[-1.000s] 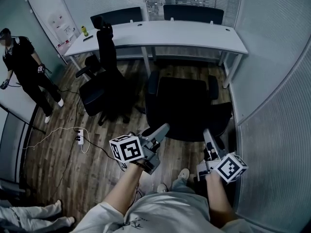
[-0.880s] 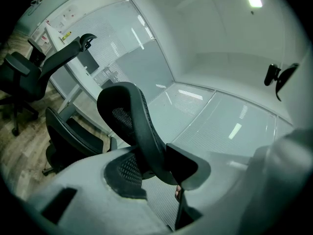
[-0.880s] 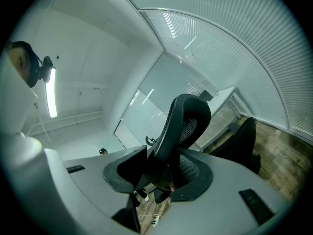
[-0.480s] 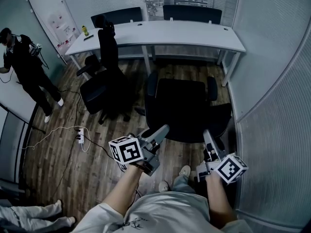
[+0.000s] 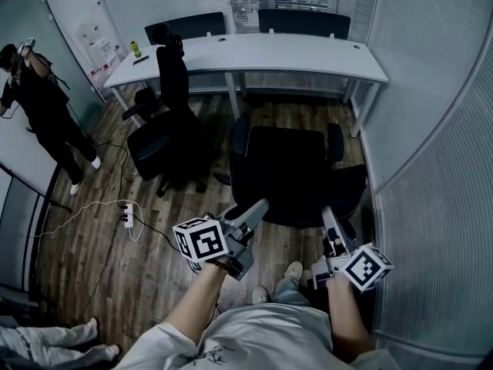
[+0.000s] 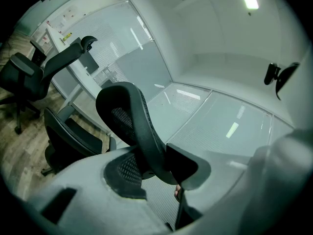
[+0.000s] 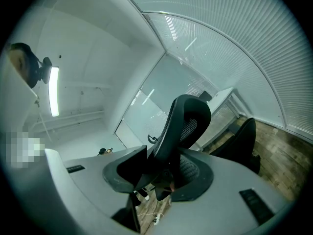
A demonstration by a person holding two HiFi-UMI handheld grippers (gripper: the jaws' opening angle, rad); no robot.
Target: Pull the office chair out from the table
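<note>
The black office chair (image 5: 289,168) stands on the wood floor a short way in front of the white table (image 5: 308,56), its back toward me. My left gripper (image 5: 260,204) is shut on the left of the chair back's top edge. My right gripper (image 5: 330,214) is shut on the right of that edge. In the left gripper view the curved black mesh headrest (image 6: 129,116) runs between the jaws of the left gripper (image 6: 156,165). The right gripper view shows the same headrest (image 7: 183,121) clamped in the right gripper (image 7: 164,175).
A second black chair (image 5: 166,129) stands left of mine by the table's left end. A person (image 5: 38,106) stands at the far left. A power strip with cable (image 5: 127,222) lies on the floor. A glass wall (image 5: 431,145) runs close along the right.
The chair and both grippers have drawn back slightly from the table together, with the grips unchanged. The person at the left has raised their arms.
</note>
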